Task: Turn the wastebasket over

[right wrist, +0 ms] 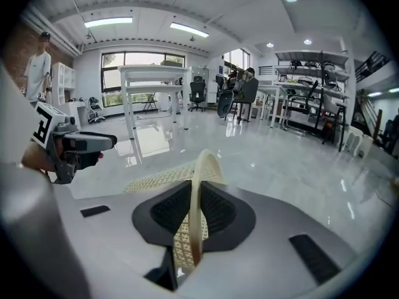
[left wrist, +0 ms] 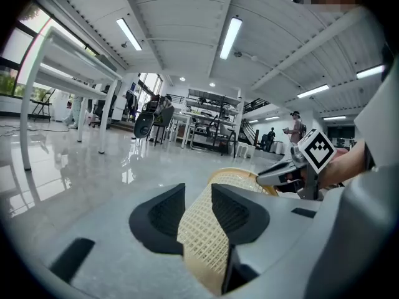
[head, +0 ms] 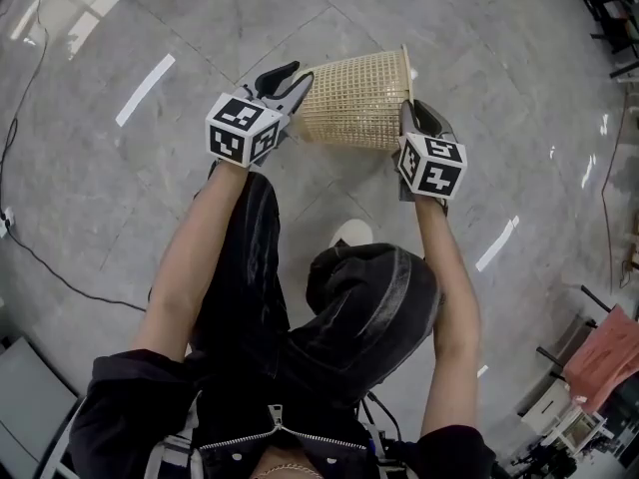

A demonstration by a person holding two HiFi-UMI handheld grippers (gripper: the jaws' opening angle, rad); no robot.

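A cream mesh wastebasket [head: 354, 98] hangs on its side above the floor, between my two grippers, with its open rim to the right. My left gripper [head: 290, 80] is at the narrow base end. In the left gripper view its jaws [left wrist: 198, 198] stand apart with the mesh wall [left wrist: 202, 235] between them, and I see no pad pressing. My right gripper [head: 417, 116] is at the rim. In the right gripper view its pads [right wrist: 193, 201] are closed tight on the thin rim [right wrist: 202, 167]. Each gripper shows in the other's view: the right [left wrist: 268, 176] and the left [right wrist: 106, 142].
Glossy grey tiled floor [head: 150, 28] lies below, with a black cable [head: 30, 247] at the left and my white shoe [head: 351, 233] under the basket. White tables [right wrist: 153, 80], office chairs [right wrist: 234, 98] and shelving [right wrist: 312, 86] stand further off. A person [right wrist: 40, 61] stands at the left.
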